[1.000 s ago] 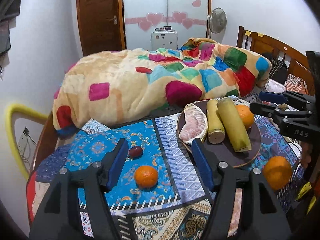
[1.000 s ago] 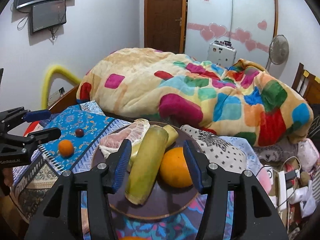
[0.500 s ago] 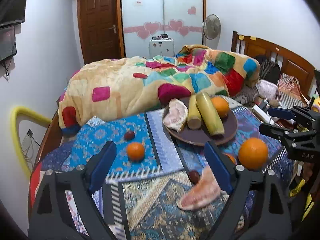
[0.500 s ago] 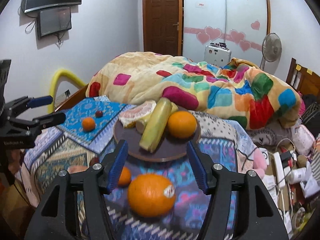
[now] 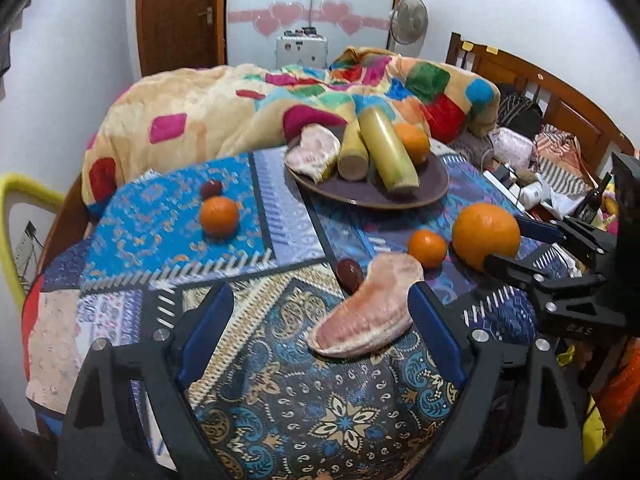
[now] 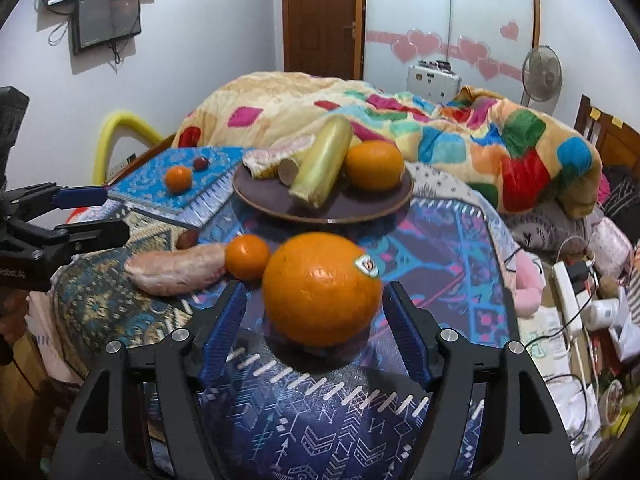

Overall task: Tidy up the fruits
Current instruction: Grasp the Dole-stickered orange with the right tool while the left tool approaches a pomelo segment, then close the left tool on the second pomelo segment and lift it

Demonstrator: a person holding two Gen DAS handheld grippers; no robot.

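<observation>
The right gripper (image 6: 314, 322) has just been opening its jaws, and they stand apart around the big orange (image 6: 322, 288) on the desk (image 6: 440, 240), not pressing it. The left gripper (image 5: 320, 320) stands wide over the pomelo piece (image 5: 368, 308), gripping nothing

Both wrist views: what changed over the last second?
Both tongs pulled back from the plate and dropped toward the near fruit, jaws opening as they went. The right tongs now straddle the big orange without pressing it; the left tongs frame the pomelo wedge, also untouched. Nothing was gripped or released. The fruit on the plate and on the cloth lies as before.
</observation>
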